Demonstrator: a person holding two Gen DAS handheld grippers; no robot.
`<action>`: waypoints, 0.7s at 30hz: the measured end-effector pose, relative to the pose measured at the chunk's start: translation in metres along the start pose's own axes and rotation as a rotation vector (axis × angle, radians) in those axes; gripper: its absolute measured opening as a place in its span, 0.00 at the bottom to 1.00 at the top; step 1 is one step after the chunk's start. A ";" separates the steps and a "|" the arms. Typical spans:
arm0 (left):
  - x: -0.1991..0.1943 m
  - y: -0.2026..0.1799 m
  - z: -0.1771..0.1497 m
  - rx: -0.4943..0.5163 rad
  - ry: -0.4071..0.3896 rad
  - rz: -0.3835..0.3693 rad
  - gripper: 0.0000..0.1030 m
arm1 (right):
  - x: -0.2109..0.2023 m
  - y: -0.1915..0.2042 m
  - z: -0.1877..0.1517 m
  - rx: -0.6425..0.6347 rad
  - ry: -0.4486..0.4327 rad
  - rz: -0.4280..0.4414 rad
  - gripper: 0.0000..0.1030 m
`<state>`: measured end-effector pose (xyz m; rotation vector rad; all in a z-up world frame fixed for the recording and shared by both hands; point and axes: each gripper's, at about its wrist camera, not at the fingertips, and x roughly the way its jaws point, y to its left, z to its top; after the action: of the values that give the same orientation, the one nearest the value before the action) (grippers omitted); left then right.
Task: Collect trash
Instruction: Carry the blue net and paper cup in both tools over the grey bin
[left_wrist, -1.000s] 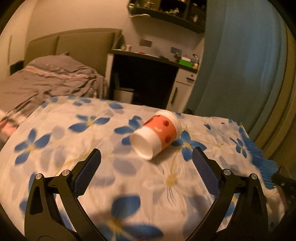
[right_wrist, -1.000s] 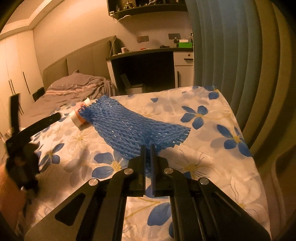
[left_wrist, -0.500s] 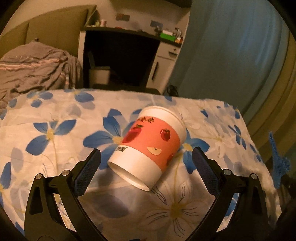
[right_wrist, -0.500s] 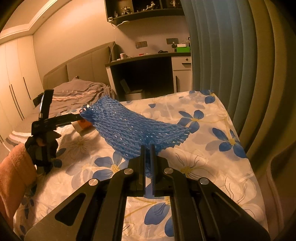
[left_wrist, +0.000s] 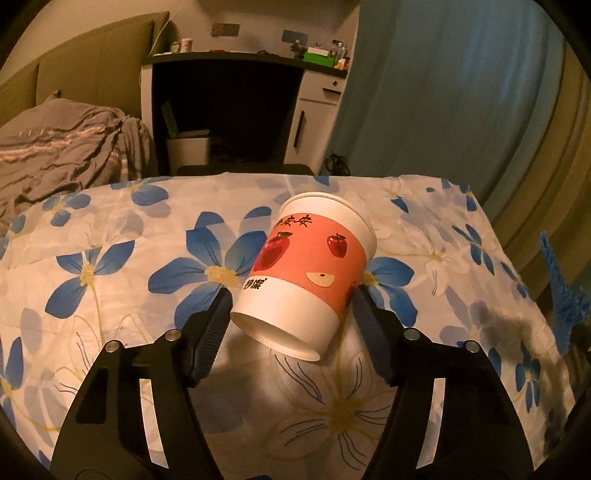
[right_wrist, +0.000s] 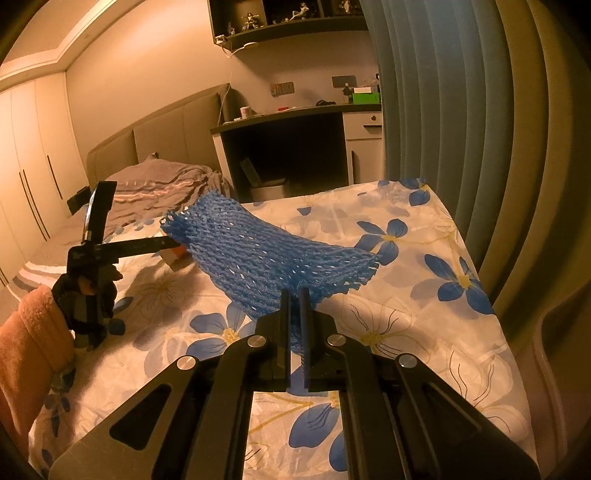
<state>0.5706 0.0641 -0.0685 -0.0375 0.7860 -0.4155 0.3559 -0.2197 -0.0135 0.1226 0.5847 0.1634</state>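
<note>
1. Cup (left_wrist: 306, 273) lies on its side on the bench (left_wrist: 110, 229), which is covered in a cloth printed with blue flowers. The cup is white paper with a pink band showing apples. Its base faces your left claw and its mouth points away.

2. Your left claw (left_wrist: 291, 314) points down at the cup with one finger on each side of its lower white band. The jaws are closing. Both pads look to be just at the cup's wall, but a firm squeeze does not yet show, so I read it as not yet gripped.

3. Your right claw (right_wrist: 293, 314) is clamped on a blue foam net (right_wrist: 266, 254), a soft mesh sleeve. The net hangs forward from the claw, lifted off the cloth, and hides most of the cup in the right wrist view.

4. In that view your left hand (right_wrist: 86, 295), in a dark glove with an orange sleeve, shows at the left.

5. Step in hand, as I judge it: picking up the second piece of trash while the first stays held.

6. Next move, as I judge it: finish closing gently, since a paper cup crushes or squirts out easily. Then lift it clear of the cloth.

7. A small white bin (left_wrist: 188, 151) stands under the desk beyond the bench.
</note>
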 end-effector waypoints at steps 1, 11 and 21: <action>-0.001 -0.001 -0.001 0.002 -0.002 0.001 0.62 | 0.000 0.001 0.000 0.001 0.000 0.001 0.05; -0.046 -0.018 -0.018 -0.022 -0.085 0.030 0.61 | -0.006 0.003 0.003 0.001 -0.013 0.018 0.05; -0.127 -0.086 -0.032 -0.006 -0.187 0.005 0.61 | -0.058 0.007 0.007 -0.025 -0.067 0.015 0.05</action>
<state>0.4383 0.0366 0.0111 -0.0786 0.6031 -0.3993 0.3116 -0.2242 0.0243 0.1081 0.5149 0.1801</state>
